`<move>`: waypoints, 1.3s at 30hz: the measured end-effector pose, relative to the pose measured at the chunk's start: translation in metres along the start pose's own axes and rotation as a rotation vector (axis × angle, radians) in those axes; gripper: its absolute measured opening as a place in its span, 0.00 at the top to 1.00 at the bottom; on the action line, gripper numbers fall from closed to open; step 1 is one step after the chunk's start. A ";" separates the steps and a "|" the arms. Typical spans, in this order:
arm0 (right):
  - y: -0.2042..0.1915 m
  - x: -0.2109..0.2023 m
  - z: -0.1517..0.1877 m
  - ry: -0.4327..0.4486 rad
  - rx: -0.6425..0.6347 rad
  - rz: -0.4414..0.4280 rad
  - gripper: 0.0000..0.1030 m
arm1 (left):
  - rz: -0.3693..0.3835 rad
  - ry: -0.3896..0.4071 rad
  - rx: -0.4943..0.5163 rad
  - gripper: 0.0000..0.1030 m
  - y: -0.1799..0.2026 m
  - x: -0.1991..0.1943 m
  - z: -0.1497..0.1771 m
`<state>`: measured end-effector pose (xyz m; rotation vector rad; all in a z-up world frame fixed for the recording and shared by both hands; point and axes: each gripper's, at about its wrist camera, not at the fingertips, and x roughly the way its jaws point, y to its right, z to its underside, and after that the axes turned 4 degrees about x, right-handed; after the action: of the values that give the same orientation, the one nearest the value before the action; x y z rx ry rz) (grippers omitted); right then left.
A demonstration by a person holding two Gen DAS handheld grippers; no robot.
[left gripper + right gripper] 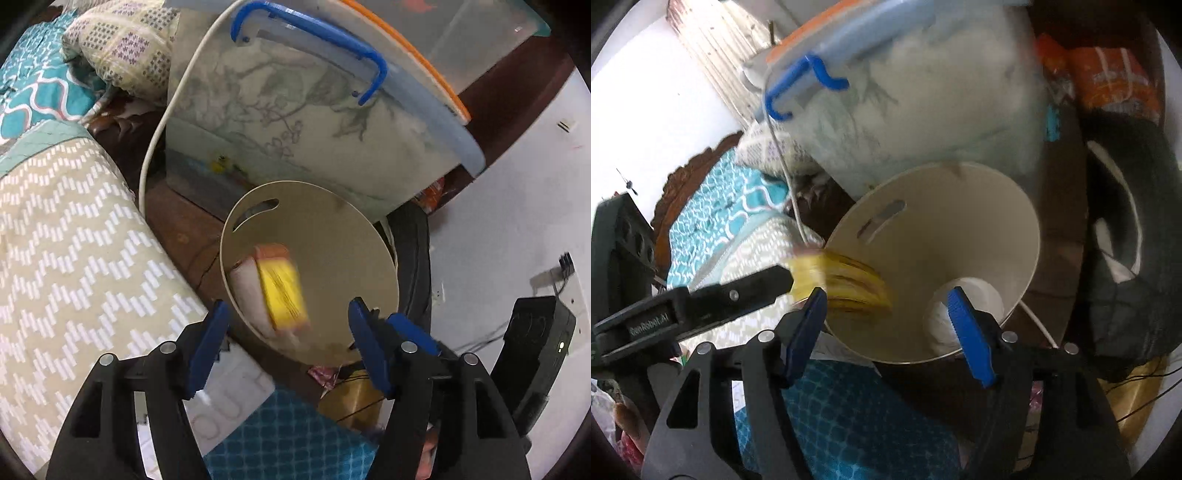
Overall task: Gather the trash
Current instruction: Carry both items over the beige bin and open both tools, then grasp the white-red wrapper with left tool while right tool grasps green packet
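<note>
A beige round bin (332, 236) stands on the floor between the bed and a storage box; it also shows in the right wrist view (979, 229). A blurred yellow wrapper (282, 291) is in mid-air over the bin's mouth, free of my fingers. My left gripper (288, 339) is open just above the bin rim. In the right wrist view the wrapper (846, 284) hangs at the bin's edge by the tip of the left gripper. My right gripper (886, 325) is open and empty over the bin. White crumpled paper (964, 314) lies inside the bin.
A translucent storage box (295, 122) with blue handle and orange lid stands behind the bin. The bed with patterned covers (74, 258) is on the left. A white cable (159, 129) hangs down. A black bag (1126, 258) and a black device (535, 350) are on the right.
</note>
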<state>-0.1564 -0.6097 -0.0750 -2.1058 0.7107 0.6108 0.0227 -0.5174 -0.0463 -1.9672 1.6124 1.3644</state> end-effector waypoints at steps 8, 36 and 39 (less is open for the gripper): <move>-0.041 -0.023 0.035 0.037 -0.031 -0.105 0.33 | -0.055 0.187 0.102 0.38 -0.006 -0.109 0.055; -0.283 0.054 0.182 -0.420 -0.391 -0.455 0.81 | -0.186 0.325 -0.213 0.39 -0.155 -0.302 0.263; -0.262 0.032 0.183 -0.423 -0.352 -0.500 0.81 | -0.141 0.318 -0.195 0.35 -0.148 -0.289 0.253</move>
<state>0.0095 -0.3359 -0.0545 -2.2414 -0.1740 0.8988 0.0418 -0.1083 -0.0070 -2.4678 1.4730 1.2451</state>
